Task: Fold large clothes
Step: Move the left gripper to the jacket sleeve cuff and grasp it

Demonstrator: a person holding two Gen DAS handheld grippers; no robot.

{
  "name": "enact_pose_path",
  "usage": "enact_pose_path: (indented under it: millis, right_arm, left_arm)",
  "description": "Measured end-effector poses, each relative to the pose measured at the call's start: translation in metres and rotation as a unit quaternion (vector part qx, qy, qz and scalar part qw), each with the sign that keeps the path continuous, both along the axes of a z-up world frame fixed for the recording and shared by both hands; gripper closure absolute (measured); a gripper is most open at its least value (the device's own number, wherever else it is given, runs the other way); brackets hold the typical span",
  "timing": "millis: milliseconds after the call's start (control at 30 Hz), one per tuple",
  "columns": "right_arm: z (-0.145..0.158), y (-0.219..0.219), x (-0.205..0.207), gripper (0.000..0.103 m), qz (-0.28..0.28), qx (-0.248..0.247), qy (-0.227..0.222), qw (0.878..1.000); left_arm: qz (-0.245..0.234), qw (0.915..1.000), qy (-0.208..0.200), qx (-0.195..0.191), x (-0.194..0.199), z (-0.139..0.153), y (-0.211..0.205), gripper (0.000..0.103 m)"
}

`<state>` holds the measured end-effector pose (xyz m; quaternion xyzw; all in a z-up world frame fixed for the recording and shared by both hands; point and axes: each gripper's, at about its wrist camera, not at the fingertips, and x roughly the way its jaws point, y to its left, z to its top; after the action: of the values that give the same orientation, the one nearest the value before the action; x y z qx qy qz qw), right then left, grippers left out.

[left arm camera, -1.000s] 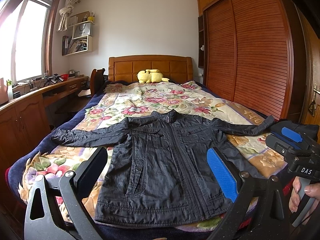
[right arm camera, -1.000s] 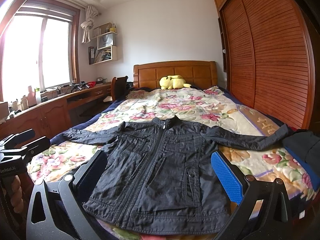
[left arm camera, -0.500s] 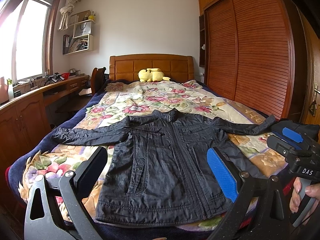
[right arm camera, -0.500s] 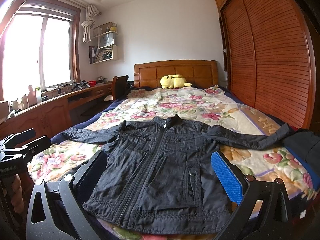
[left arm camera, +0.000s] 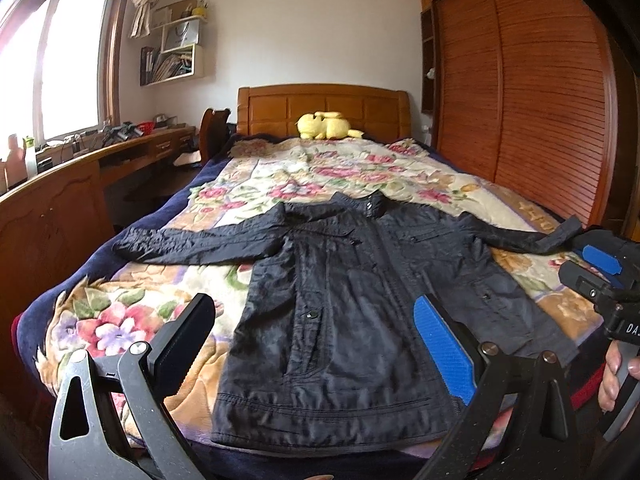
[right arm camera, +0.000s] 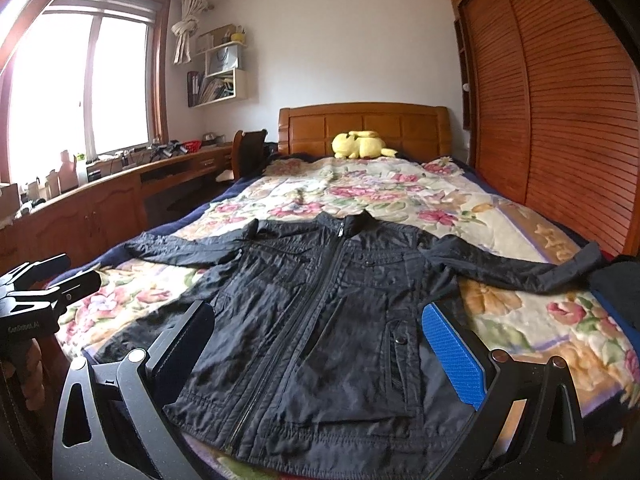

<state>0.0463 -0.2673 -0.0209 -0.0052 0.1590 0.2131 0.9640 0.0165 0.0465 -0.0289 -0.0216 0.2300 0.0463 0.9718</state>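
Since a second ago both cameras have eased slightly closer to the bed, and the jacket has not moved. Nearest the viewer, the left hand-held gripper [left arm camera: 316, 344] hovers above the foot of the bed with its fingers wide apart, one black pad and one blue pad, holding nothing. The right hand-held gripper [right arm camera: 320, 348] hovers the same way, fingers spread and empty. In the left view the right tool also appears at the right edge, with a person's fingers wrapped around its handle.

Just beyond both sets of fingers lies the black jacket [left arm camera: 360, 304], flat on its back, zipped, hem toward the viewer and collar pointing to the headboard. Its sleeves stretch straight out to either side, the right one reaching the bed's edge. Neither tool touches the fabric.

The jacket rests on a floral blanket [left arm camera: 304, 176] covering the bed. Further back a yellow plush toy [left arm camera: 326, 125] sits against the wooden headboard [left arm camera: 324, 106]. A wooden worktop [right arm camera: 120, 184] runs under the window at left, and a slatted wardrobe [right arm camera: 560, 120] fills the right wall.
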Motion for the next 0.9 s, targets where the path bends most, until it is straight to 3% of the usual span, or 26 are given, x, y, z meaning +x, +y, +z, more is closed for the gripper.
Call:
enact_pose_path:
  millis: [400, 900]
  right_arm:
    - [-0.013, 0.033, 0.067, 0.0, 0.038, -0.022, 0.021, 0.999]
    - [-0.007, 0.11, 0.159, 0.0, 0.14, -0.043, 0.048, 0.988]
  left_arm:
    - [0.045, 0.9977, 0.052, 0.001, 0.043, -0.049, 0.049, 0.003]
    - [0.123, 0.9892, 0.08, -0.005, 0.073, -0.067, 0.132, 0.003]
